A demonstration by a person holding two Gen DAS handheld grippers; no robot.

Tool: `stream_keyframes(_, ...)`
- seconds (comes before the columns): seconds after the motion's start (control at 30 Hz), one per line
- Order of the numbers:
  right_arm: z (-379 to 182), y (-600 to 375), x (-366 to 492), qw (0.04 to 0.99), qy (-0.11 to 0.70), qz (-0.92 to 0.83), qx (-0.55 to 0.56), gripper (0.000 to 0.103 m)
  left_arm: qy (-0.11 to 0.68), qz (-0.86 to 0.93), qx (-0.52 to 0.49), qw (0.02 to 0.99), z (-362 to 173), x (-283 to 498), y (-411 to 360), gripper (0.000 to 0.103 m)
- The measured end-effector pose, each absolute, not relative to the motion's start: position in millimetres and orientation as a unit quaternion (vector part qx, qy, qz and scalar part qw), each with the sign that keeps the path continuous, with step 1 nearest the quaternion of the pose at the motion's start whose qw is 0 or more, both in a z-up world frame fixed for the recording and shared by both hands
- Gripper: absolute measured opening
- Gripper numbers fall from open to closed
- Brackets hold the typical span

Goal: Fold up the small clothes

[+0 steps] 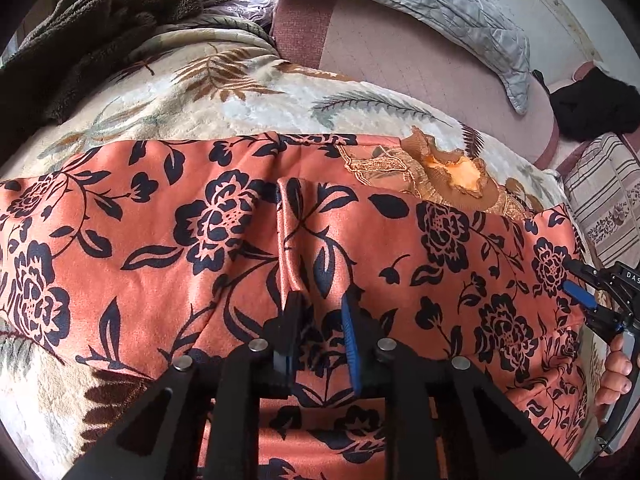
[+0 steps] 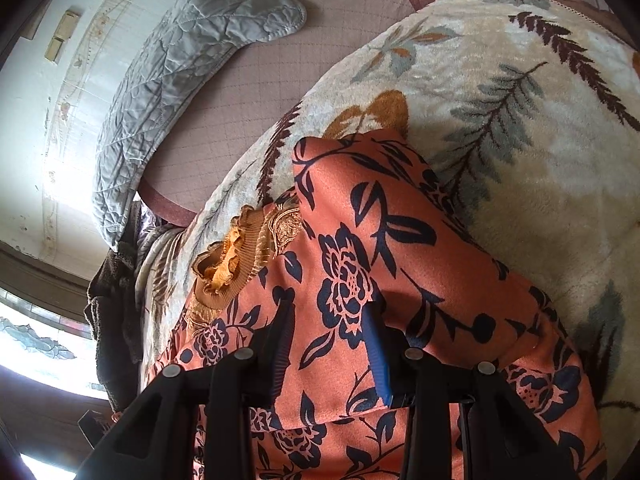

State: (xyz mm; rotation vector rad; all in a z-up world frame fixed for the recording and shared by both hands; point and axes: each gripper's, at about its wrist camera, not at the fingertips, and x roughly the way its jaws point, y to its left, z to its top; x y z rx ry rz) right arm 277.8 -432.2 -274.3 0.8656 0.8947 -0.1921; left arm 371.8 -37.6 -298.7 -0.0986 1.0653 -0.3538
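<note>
An orange garment with a dark blue flower print (image 1: pixel 224 224) lies spread on a cream leaf-patterned blanket (image 1: pixel 208 104). It has a ruffled mustard collar (image 1: pixel 448 168), which also shows in the right wrist view (image 2: pixel 228 264). My left gripper (image 1: pixel 320 300) is open low over the middle of the garment, next to a raised fold of cloth (image 1: pixel 290 232). My right gripper (image 2: pixel 328 312) is open over the garment (image 2: pixel 400 248) near its folded end. The right gripper also shows at the right edge of the left wrist view (image 1: pixel 580 284).
A grey quilted pillow (image 1: pixel 440 4) lies at the back on a pink mattress (image 1: pixel 384 52). A brown fleece (image 1: pixel 92 28) is piled at the back left. A black cloth (image 1: pixel 592 108) and a striped cushion (image 1: pixel 608 200) sit at the right.
</note>
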Motion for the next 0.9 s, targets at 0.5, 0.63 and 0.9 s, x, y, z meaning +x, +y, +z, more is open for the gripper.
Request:
stream_keyframes(0.5,-271,-435,279,0.816,0.409,-0.102,0.395,0.038,0.452,-0.129,-0.095,0.877,-261,367,17,0.0)
stream_keyframes(0.63,-270,-428,281,0.817,0.408,-0.089,0.398,0.038,0.475,-0.175,-0.135,0.852,-270,370,19,0.0)
stream_keyframes(0.9,-262,-416,280,0.831,0.389,-0.077,0.39,0.073,0.507,-0.215,-0.072,0.832,-288,365,-28,0.012)
